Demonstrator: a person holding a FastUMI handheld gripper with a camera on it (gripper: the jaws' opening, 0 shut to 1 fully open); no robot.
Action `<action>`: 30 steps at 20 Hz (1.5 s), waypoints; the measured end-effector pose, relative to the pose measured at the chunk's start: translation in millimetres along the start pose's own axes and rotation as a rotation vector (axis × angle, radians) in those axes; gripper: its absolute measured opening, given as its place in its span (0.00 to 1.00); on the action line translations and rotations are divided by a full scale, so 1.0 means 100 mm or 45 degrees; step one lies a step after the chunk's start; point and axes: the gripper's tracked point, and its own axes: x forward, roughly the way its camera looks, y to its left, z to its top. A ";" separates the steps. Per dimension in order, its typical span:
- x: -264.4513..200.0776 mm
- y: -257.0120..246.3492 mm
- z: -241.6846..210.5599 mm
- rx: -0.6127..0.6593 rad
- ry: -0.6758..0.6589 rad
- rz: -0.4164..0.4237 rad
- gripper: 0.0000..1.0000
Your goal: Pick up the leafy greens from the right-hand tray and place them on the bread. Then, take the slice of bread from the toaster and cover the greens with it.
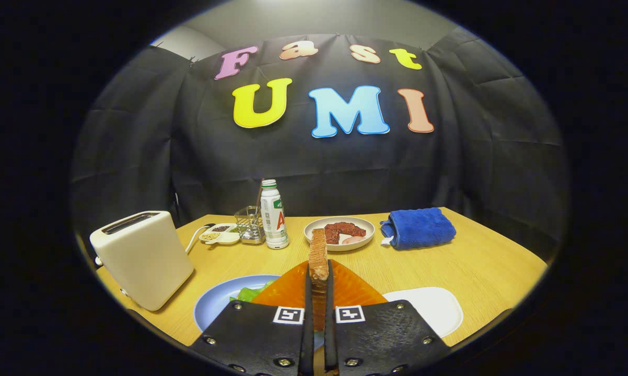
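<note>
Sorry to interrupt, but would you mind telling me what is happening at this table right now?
A person is working a handheld gripper, and its fingers are shut on a slice of bread, held on edge above the table. Just below the fingers sits a blue plate with leafy greens on it, so the slice looks about to go down over them. The toaster stands to the left of the plate, and a white tray lies to its right.
</note>
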 end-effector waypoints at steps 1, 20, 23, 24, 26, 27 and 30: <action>0.00 0.01 0.01 -0.003 -0.001 0.002 0.08; -0.06 0.85 -0.41 -0.289 0.013 0.115 0.08; -0.01 0.97 -0.55 -0.198 0.100 0.166 0.08; -0.01 1.00 -0.60 -0.159 0.130 0.182 0.08; 0.00 1.04 -0.63 -0.111 0.162 0.195 0.08; 0.00 1.06 -0.64 -0.100 0.171 0.197 0.08; 0.02 1.09 -0.72 -0.059 0.212 0.213 0.08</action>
